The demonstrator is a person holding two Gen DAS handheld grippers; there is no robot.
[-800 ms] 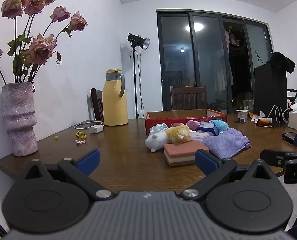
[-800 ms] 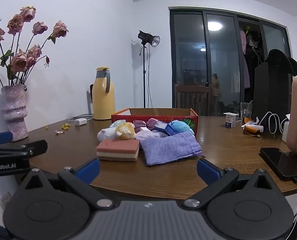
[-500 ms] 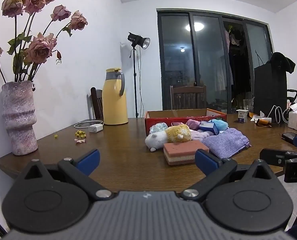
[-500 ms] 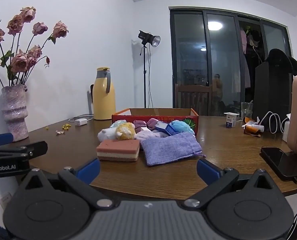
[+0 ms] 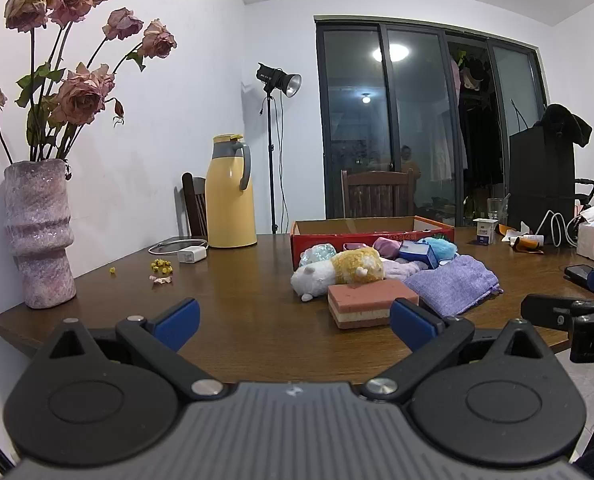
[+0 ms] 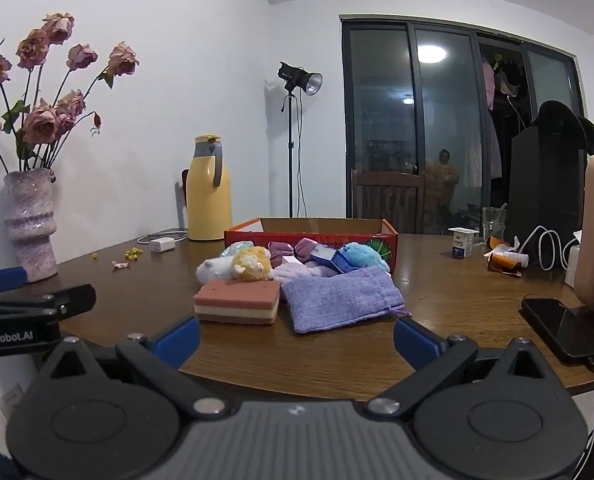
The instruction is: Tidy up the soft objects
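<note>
Almost nothing has changed against the pictures from a moment before: both views show the same scene, only very slightly shifted, and no soft thing has moved. From this I judge that the task has not really begun, and the two tools are waiting at the near edge of the surface (image 5: 237, 280).

On the left, the left gripper (image 5: 293, 322) hovers low before the edge, its jaws wide apart and empty. Ahead of it, the white and yellow plush toy (image 5: 339, 274) lies against the pink layered sponge (image 5: 371, 304), and the purple cloth (image 5: 455, 286) lies just beside them to the right. Behind the pile stands the red cardboard box (image 5: 371, 234), seemingly the place for these things, with more small soft items heaped at its front wall.

On the right, the right gripper (image 6: 295, 340) is held the same way, jaws apart and holding nothing, facing the sponge and the cloth. The sponge is the nearest piece, so probably the first to take.
</note>
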